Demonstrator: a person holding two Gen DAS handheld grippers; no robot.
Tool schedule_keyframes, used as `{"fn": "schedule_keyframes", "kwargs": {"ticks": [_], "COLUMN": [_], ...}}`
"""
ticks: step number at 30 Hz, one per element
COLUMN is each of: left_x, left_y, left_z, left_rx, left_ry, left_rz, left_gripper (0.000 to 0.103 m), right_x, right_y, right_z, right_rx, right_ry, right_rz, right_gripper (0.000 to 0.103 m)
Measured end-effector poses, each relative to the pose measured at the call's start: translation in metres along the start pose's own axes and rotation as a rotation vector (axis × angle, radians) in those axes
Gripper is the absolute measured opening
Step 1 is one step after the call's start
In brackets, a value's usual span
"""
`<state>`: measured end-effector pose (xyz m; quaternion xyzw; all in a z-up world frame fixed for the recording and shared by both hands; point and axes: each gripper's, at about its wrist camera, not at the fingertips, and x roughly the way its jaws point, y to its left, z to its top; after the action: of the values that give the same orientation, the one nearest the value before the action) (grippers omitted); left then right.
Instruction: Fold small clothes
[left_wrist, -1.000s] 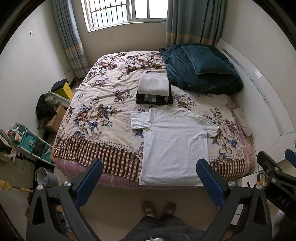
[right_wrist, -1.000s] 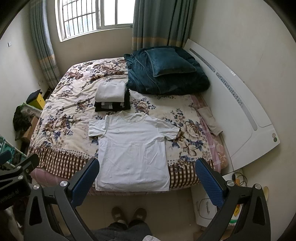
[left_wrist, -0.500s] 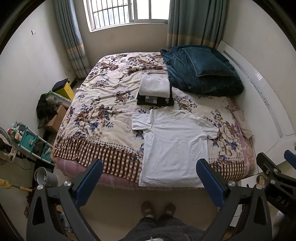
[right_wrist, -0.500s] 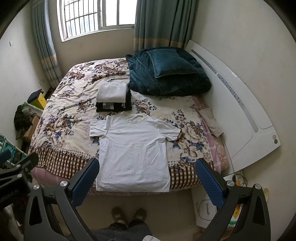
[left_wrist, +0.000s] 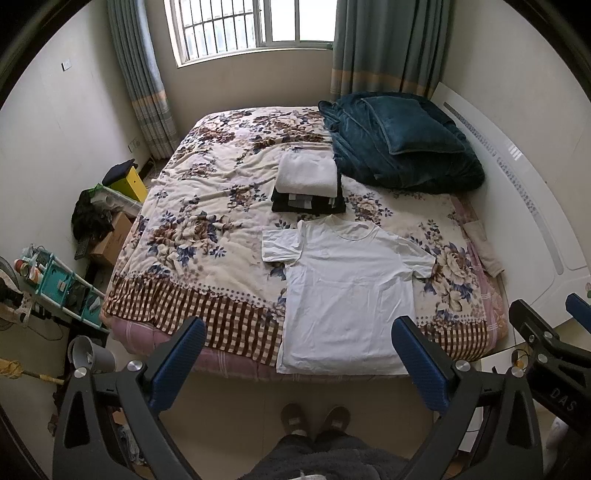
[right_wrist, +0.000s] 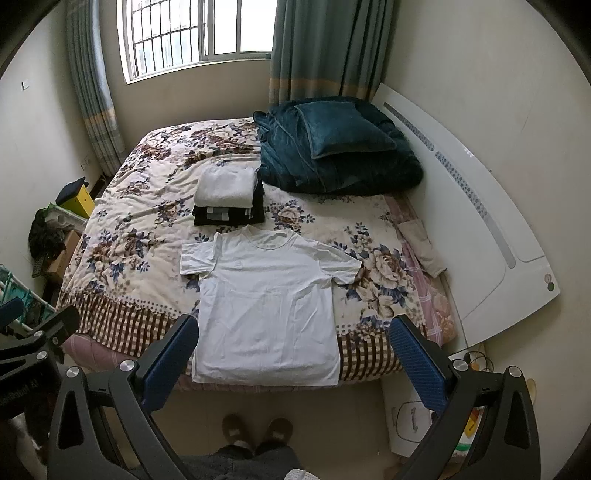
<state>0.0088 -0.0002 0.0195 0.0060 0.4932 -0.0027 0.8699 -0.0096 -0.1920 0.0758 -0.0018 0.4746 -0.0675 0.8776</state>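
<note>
- White T-shirt (left_wrist: 347, 291) lies spread flat, face up, on the floral bedspread (left_wrist: 207, 229); neckline toward the far side, hem at the near edge of the bed, reaching the brown-checked border.
- Both short sleeves are spread out to the sides; the sleeve on the picture's left lies squarer, the other angles downward.
- Just beyond the collar sits a stack of folded clothes (left_wrist: 308, 188): a white piece on top, dark pieces with pale tags beneath. Stack and shirt are near each other; whether they touch I cannot tell.
- Dark teal blanket (left_wrist: 402, 155), heaped with a matching cushion on top, occupies the far corner beside the white headboard (left_wrist: 535, 221).
- Left gripper (left_wrist: 299, 358): jaws spread wide, blue pads well apart, nothing between them. It hangs above the floor before the bed, clear of the cloth.
- Right gripper (right_wrist: 295, 354): likewise wide open and empty, held above the near bed edge, not touching the T-shirt (right_wrist: 266, 302).
- Each gripper shows at the margin of the other's view, so they are held side by side.
- Person's slippered feet (left_wrist: 314, 417) stand on the floor just short of the bed.
- Window (left_wrist: 255, 26) with bars and grey-green curtains at the far wall; teal shelf rack (left_wrist: 55, 284) and a cardboard box (left_wrist: 110, 240) along the left wall.
</note>
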Motion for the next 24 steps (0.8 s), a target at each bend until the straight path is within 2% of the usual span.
{"fn": "schedule_keyframes", "kwargs": {"ticks": [21, 24], "left_x": [-0.001, 0.0], "left_y": [-0.002, -0.008], "left_z": [0.003, 0.015], "left_rx": [-0.004, -0.003], "left_ry": [-0.01, -0.012], "left_rz": [-0.002, -0.005], "left_gripper": [0.103, 0.103], "right_x": [-0.001, -0.001], "right_y": [0.0, 0.0], "right_z": [0.003, 0.006], "right_rx": [-0.001, 0.0], "right_ry": [-0.007, -0.007], "right_rz": [0.002, 0.002], "right_gripper": [0.103, 0.103]}}
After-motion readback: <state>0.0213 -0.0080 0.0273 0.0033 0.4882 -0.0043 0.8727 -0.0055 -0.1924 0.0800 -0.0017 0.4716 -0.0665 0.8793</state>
